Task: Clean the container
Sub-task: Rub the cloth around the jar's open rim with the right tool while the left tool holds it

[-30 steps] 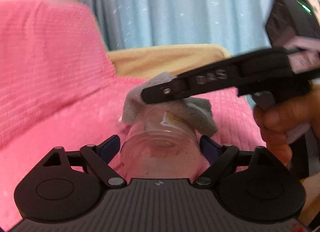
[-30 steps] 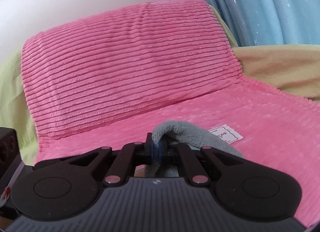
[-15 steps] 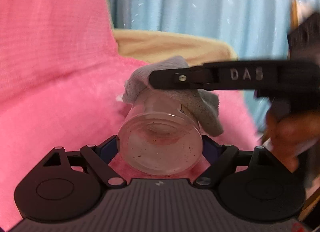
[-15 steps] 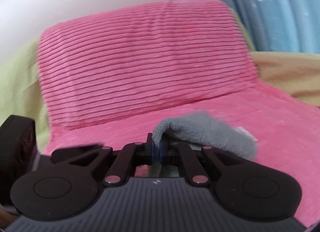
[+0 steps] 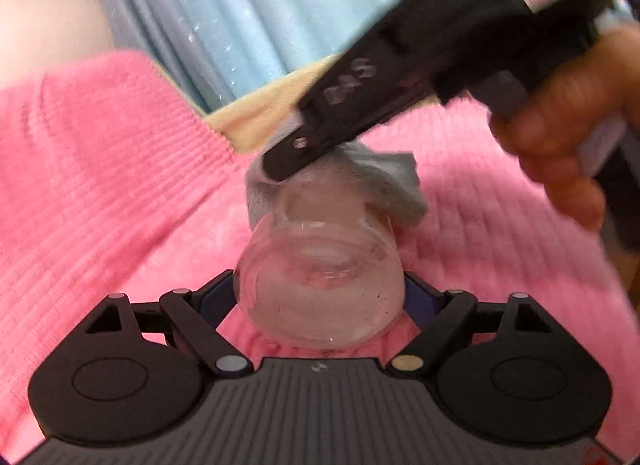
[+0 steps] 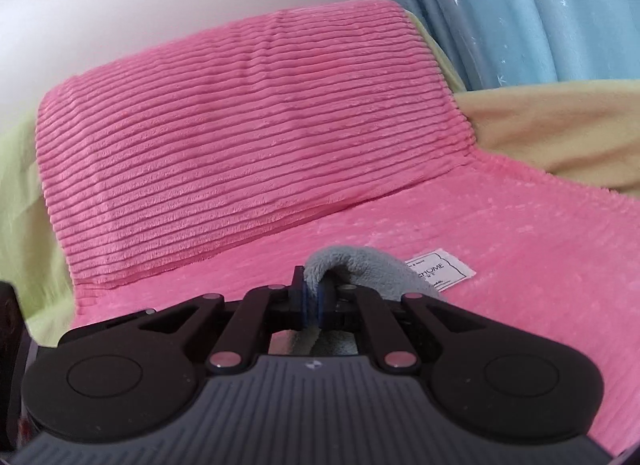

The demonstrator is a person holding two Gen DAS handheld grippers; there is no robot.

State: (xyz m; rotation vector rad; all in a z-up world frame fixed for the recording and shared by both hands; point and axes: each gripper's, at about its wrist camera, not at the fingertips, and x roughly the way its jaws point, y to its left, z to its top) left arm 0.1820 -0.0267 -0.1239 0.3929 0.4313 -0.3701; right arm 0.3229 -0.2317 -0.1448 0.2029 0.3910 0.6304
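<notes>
My left gripper (image 5: pixel 319 297) is shut on a clear glass container (image 5: pixel 320 277), held on its side with its base toward the camera. My right gripper (image 5: pixel 276 169) comes in from the upper right, shut on a grey cloth (image 5: pixel 384 181) that lies over the container's far end. In the right wrist view the right gripper (image 6: pixel 314 301) has its blue pads pressed together on the grey cloth (image 6: pixel 360 269), which folds over to the right. The container's mouth is hidden behind the cloth.
A pink ribbed blanket (image 6: pixel 520 245) covers the seat below, with a pink ribbed cushion (image 6: pixel 248 137) behind it. A white label (image 6: pixel 444 269) lies on the blanket. A blue curtain (image 5: pixel 224 13) hangs at the back and a yellow-green cover (image 6: pixel 560 125) shows beside the blanket.
The right gripper has tilted from level to a steep slant down to the left, with the cloth staying on the container. The container has shifted slightly in the left wrist view.
</notes>
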